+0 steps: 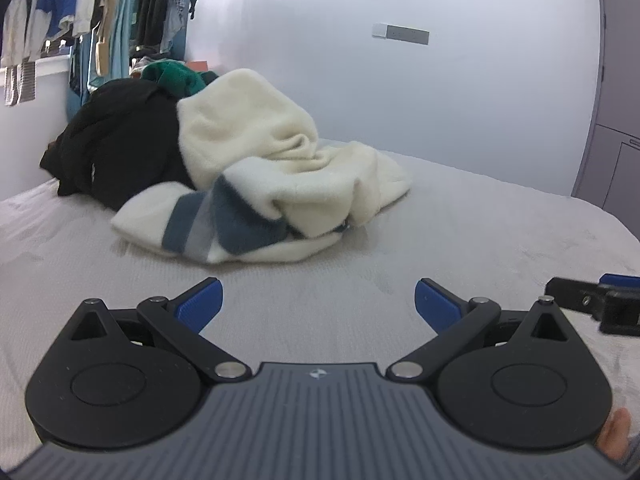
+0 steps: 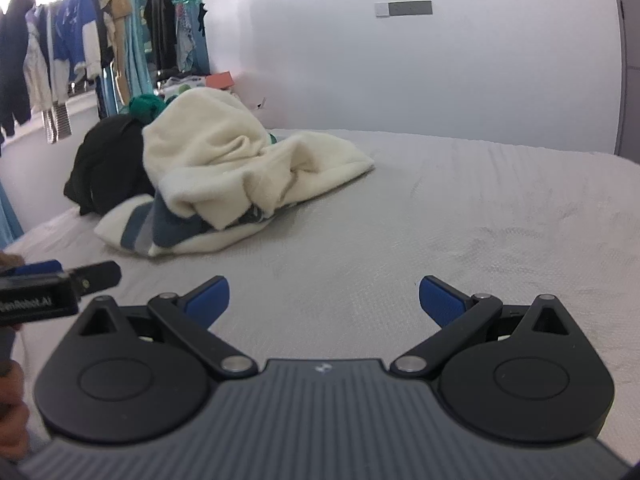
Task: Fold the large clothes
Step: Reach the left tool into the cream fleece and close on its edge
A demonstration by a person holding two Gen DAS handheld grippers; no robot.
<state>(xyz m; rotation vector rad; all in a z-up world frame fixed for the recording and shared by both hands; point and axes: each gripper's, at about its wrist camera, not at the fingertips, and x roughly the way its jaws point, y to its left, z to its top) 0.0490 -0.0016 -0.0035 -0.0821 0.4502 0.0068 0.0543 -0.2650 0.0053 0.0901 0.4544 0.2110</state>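
Nothing folded yet, task at the very start. Left hand-held gripper [image 1: 318, 300] & right hand-held gripper [image 2: 324, 298] both spread wide, empty, low over bare bed [image 2: 460, 220]. Ahead and to the left of both: cream garment w/ blue stripes [image 1: 288, 168], crumpled in a heap. Behind it black clothing [image 1: 120, 140], green item [image 1: 172, 74], also unfolded.

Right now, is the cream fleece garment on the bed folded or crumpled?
Crumpled: the cream fleece garment with blue-grey stripes lies bunched in a heap on the grey bed.
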